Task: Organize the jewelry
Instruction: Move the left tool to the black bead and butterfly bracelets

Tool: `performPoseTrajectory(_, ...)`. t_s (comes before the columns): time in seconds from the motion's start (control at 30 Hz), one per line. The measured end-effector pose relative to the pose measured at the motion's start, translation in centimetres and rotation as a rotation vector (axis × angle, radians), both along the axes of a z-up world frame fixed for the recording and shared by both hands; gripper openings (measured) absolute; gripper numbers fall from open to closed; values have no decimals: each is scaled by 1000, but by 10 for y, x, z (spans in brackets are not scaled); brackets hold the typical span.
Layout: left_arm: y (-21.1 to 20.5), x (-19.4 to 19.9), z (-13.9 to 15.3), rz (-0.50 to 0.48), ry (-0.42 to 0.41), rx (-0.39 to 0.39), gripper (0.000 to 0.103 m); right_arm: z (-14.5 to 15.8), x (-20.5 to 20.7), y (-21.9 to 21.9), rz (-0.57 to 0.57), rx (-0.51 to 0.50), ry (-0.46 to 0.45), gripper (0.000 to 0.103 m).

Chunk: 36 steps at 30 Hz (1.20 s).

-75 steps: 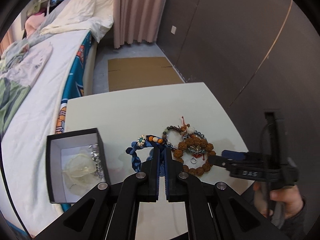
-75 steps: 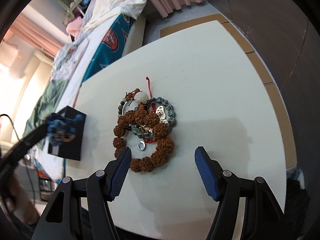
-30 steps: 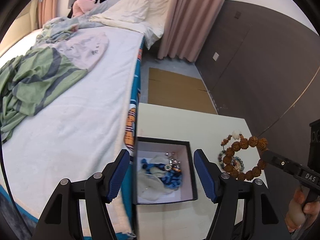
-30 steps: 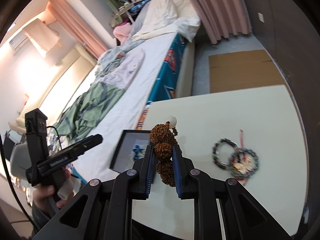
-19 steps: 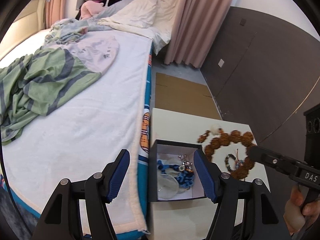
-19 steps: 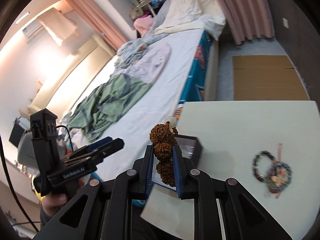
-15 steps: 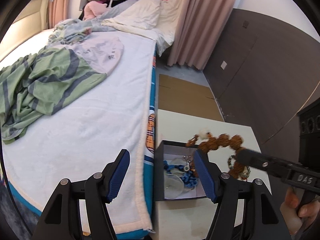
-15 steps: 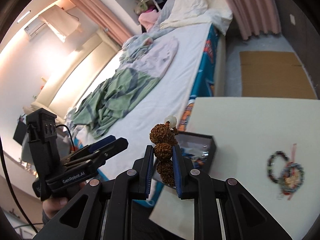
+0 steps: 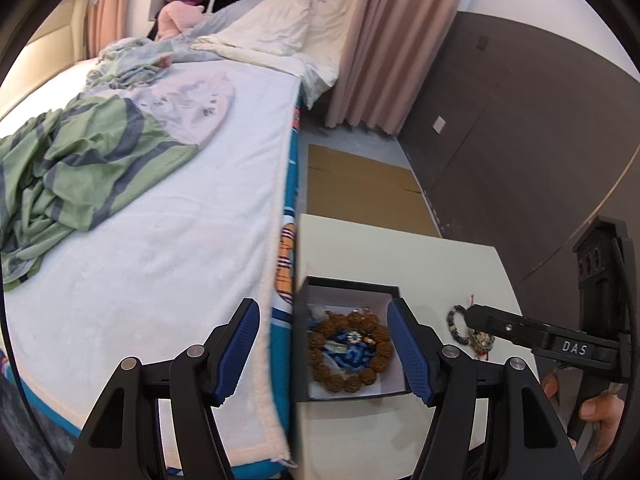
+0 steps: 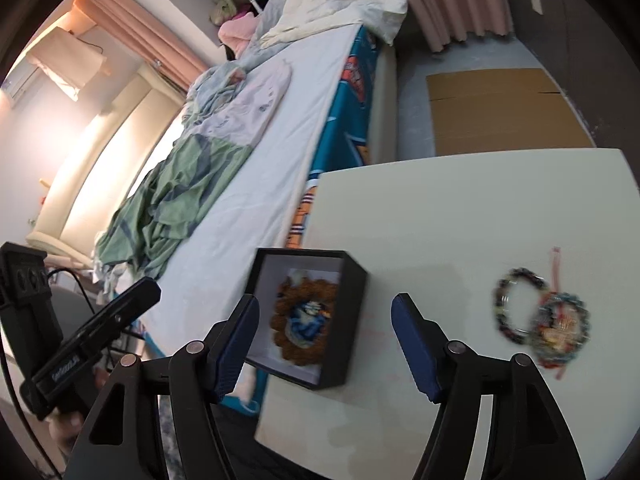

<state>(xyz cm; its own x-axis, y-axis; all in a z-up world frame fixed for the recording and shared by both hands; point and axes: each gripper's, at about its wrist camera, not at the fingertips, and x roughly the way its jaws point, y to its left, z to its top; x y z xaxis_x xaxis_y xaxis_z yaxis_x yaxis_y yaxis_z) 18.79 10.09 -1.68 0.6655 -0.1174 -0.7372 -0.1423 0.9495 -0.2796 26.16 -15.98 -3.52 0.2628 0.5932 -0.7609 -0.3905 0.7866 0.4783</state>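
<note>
Progress: brown bead bracelet [image 9: 347, 352] and blue one [image 9: 352, 354] lie in the black box [image 10: 352, 304]. Two bracelets [image 10: 540, 316] remain on the table [image 10: 460, 208] at 3 o'clock of the box. Right gripper [image 10: 324, 340] jaws have just opened, nothing between them; left gripper [image 9: 324, 350] also apart, empty.

Black box [image 9: 352, 290], brown bead bracelet [image 9: 347, 380], white table [image 10: 460, 208].

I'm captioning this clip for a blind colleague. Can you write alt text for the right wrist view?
A black square box at the edge of a white table holds a brown knobbly bead bracelet ringing a blue one, seen between the open blue-padded fingers of the right gripper. Two more beaded bracelets lie on the table to the right; a bed lies beyond.
</note>
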Motion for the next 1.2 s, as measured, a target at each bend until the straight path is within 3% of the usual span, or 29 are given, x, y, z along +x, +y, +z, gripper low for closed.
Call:
performPoseTrajectory(0.17, -23, 8, -2, -49, 12, 16, 67, -3, -3, -37, -56, -46, -8, 74)
performPoseTrajectory(0.47, -70, 23, -2, -138, 26, 40, 68, -14, -4, -108, -189, -22, 23, 78)
performPoseTrajectory(0.9, -130, 39, -4, -266, 38, 66, 68, -16, -6, -160, -293, 6, 34, 78)
performPoseTrajectory(1.07, -152, 49, -13, -328, 86, 61, 69, -22, -6, -178, -338, 10, 40, 78)
performPoseTrajectory(1.13, -163, 52, -17, -350, 112, 75, 82, -25, -8, -184, -350, 15, 39, 78)
performPoseTrajectory(1.2, -171, 54, -18, -362, 111, 90, 89, -26, -10, -187, -359, 17, 37, 78)
